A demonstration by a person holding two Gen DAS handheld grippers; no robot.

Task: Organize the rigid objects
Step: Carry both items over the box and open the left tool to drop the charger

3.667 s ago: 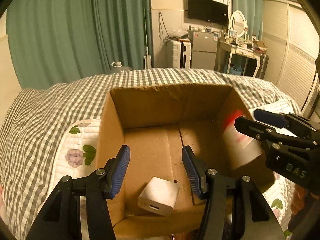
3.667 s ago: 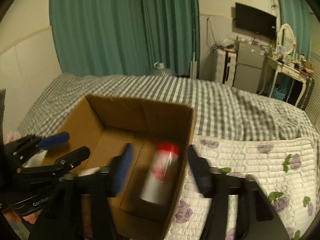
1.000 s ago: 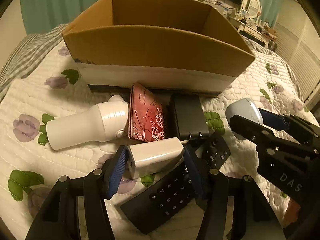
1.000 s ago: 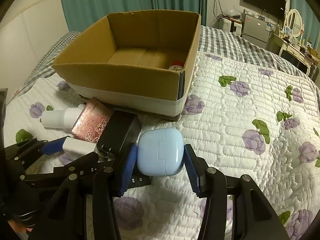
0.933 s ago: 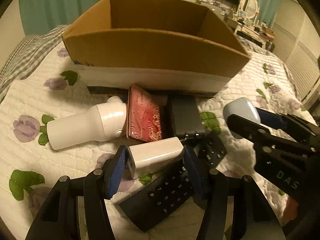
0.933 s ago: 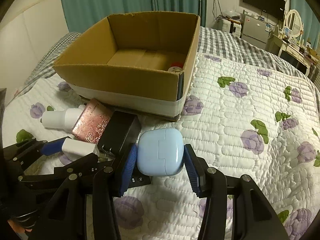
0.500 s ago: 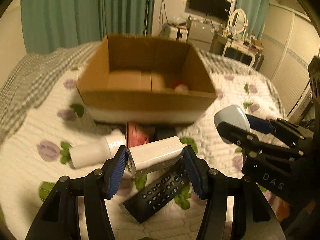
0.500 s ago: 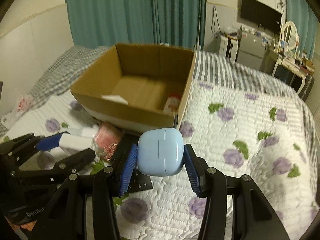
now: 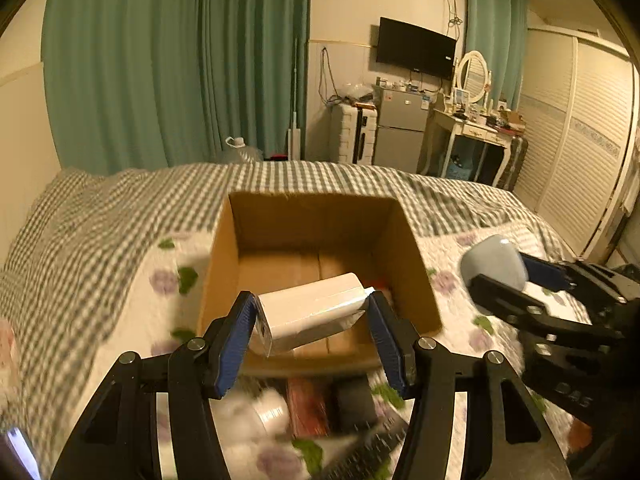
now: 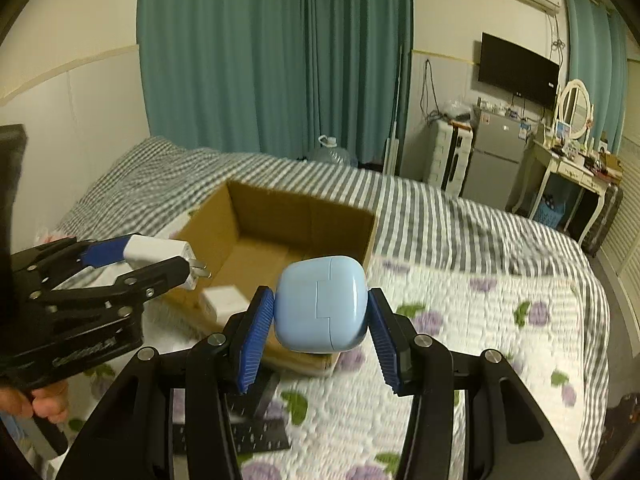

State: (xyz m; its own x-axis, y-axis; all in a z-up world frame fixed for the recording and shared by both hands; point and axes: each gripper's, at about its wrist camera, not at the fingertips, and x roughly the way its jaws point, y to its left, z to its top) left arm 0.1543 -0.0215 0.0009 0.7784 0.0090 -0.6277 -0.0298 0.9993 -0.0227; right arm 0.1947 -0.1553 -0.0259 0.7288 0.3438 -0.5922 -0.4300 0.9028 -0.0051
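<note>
Warm, yellowish indoor light fills the room, dim rather than bright. The fisheye bends the curtains [image 9: 176,60] and walls and leaves black corners. The bed [image 10: 460,320] quilt and cardboard box [image 9: 320,232] smear with motion blur, while the fingers [image 9: 236,340] look sharp.

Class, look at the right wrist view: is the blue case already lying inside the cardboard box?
No: the blue case is clamped between the right gripper fingers, held up in front of the box.
</note>
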